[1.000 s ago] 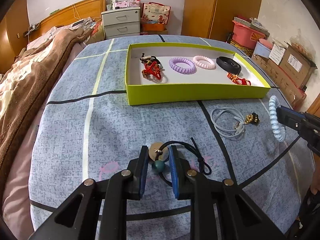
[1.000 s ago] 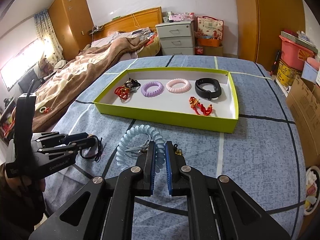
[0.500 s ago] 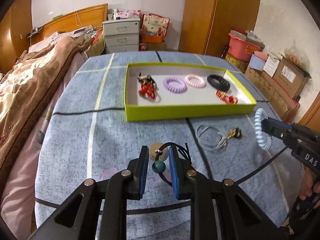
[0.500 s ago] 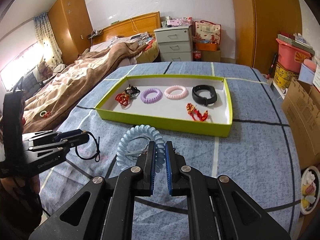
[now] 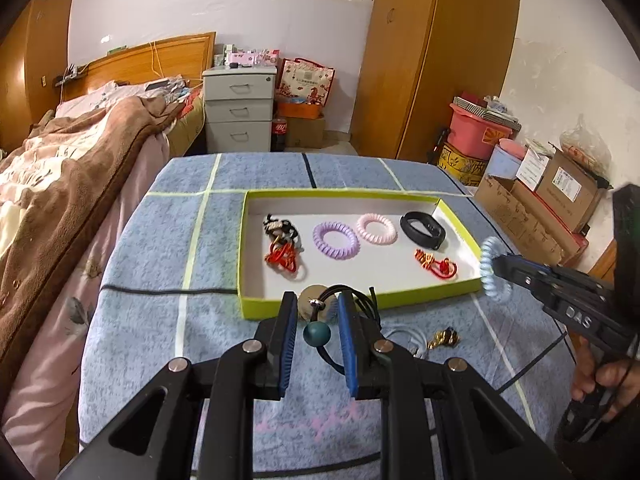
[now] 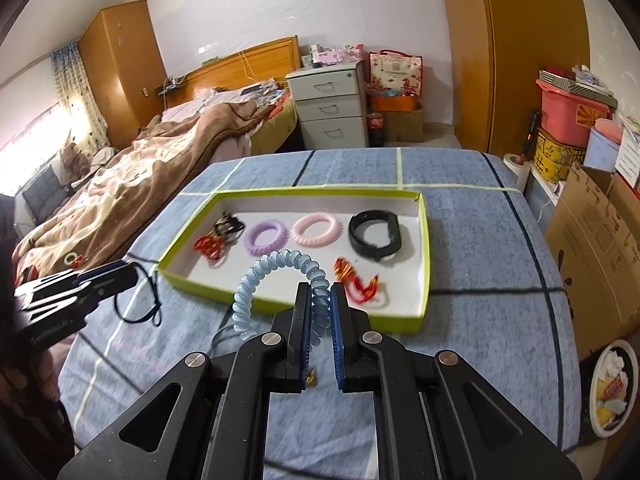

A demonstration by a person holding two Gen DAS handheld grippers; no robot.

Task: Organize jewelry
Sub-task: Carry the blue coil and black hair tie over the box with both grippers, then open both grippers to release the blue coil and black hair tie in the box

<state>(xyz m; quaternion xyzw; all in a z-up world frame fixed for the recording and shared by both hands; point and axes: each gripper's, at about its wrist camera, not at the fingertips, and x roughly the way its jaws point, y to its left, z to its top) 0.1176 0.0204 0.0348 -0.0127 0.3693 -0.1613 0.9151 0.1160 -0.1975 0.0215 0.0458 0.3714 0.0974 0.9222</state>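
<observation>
Bracelets (image 5: 335, 240) in tray (image 5: 360, 303), seemingly spaced

left wrist view: above the bench's near-left, facing the shallow lime-green cardboard tray (image 5: 360, 304), close.
right wrist view: near-right, same tray (image 6: 296, 307) shared.

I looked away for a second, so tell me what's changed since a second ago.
Both grippers rose off the bedspread and moved toward the green tray. The left gripper still holds the black cord necklace; the right gripper still holds the blue spiral band. Nothing was let go. The tray's contents and the white cord stayed put.
</observation>
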